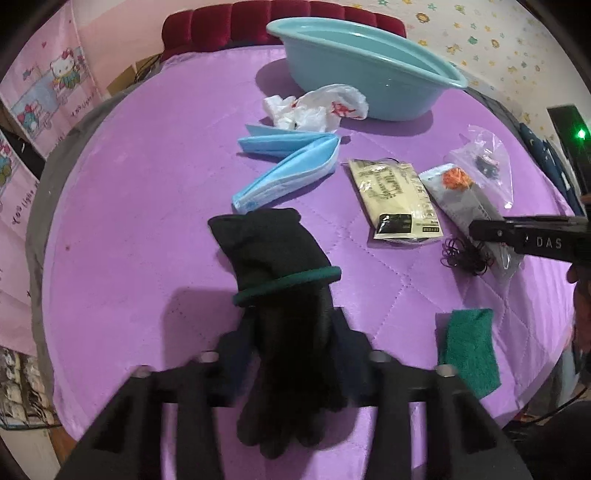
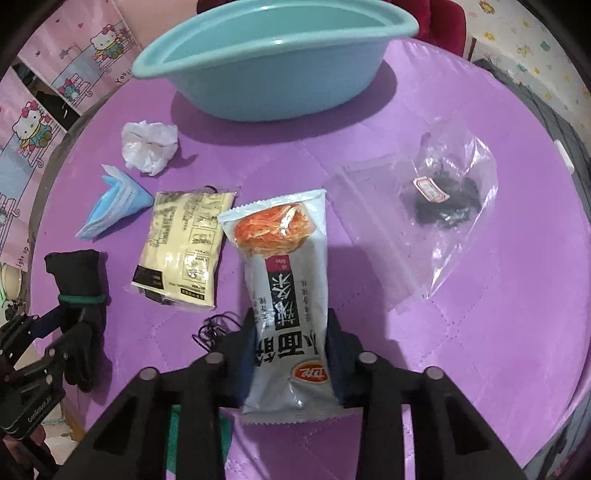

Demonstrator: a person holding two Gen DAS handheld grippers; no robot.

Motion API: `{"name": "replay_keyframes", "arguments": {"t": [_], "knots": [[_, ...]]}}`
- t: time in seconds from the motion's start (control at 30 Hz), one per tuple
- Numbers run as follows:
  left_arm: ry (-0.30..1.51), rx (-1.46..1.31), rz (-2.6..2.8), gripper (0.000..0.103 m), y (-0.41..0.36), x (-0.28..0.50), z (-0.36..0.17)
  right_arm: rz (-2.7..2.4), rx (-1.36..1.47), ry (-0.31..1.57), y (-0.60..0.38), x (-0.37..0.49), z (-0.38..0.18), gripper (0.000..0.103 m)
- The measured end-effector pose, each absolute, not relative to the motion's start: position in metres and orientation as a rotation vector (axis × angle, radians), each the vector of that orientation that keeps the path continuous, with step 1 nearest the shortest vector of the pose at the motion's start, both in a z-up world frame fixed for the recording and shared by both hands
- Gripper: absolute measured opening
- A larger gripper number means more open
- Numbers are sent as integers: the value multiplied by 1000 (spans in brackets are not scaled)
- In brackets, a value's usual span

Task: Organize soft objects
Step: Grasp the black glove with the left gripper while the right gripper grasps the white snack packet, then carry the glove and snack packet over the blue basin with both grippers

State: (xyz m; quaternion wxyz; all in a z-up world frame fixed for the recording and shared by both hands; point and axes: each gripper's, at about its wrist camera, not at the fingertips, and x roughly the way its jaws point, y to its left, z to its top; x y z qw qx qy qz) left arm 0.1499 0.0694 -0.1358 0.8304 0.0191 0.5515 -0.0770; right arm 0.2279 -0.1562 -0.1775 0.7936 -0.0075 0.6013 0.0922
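Glove (image 1: 280, 295) limp, light, pinched at palm between left fingers (image 1: 291, 332); snack packet (image 2: 286, 280) crinkly, slippery, clamped low between right fingers (image 2: 291, 343), basin (image 2: 273, 62) ahead.

A quilted purple cover (image 1: 147, 229) spreads over the bed; a red tufted headboard (image 1: 221, 26) stands behind; pink cartoon-cat hangings (image 1: 55, 96) line the left; star-patterned wallpaper (image 1: 498, 40) fills the right.

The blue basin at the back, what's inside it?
The blue basin shows only bare inner wall near its far rim. Its near wall hides the bottom, so anything lying there cannot be seen.
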Motion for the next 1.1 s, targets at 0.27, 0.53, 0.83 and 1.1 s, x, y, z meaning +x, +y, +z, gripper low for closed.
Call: {"name": "replay_keyframes", "arguments": {"t": [0.27,0.53,0.83,1.1], "knots": [[1153,12,-191,27,70,144,-125,215,-9,1284,-156,219,-168,28],[1126,16,-217,27,62,137,-109,221,4,1250,-166,207,-142,28],[1089,17,-257,27,52,138,-83,225,15,1215,-176,198,-113,28],[1051,29,-299,27,39,146,-55,215,15,1205,-180,200,-90,28]]}}
